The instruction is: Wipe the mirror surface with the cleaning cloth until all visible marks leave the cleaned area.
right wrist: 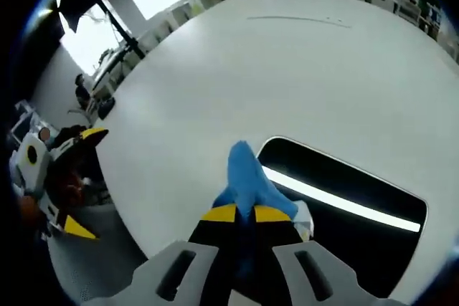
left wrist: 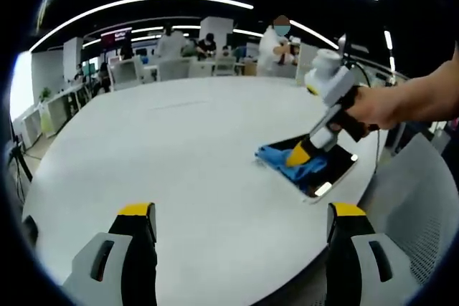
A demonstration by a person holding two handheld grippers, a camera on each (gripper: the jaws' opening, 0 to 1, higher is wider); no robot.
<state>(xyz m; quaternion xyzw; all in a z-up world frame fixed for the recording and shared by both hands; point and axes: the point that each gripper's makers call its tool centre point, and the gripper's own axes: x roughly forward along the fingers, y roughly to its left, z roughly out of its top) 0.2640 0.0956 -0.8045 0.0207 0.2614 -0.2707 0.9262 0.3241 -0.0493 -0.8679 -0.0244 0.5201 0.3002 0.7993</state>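
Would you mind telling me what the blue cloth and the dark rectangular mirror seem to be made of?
The blue cleaning cloth looks like soft matte fabric: it bunches and folds. The dark rounded-rectangle mirror looks like glossy glass or a similar polished sheet, since it reflects a ceiling light as a sharp bright strip; the material itself is uncertain.

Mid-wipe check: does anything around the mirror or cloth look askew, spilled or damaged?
Nothing stands out. The mirror lies flat near the white table's edge. The right hand-held gripper is shut on the blue cloth, which rests on the mirror's end. No spills or cracks are visible.

Right claw (right wrist: 240, 214) clamps blue cloth (right wrist: 247, 180) at mirror (right wrist: 344, 206) edge.
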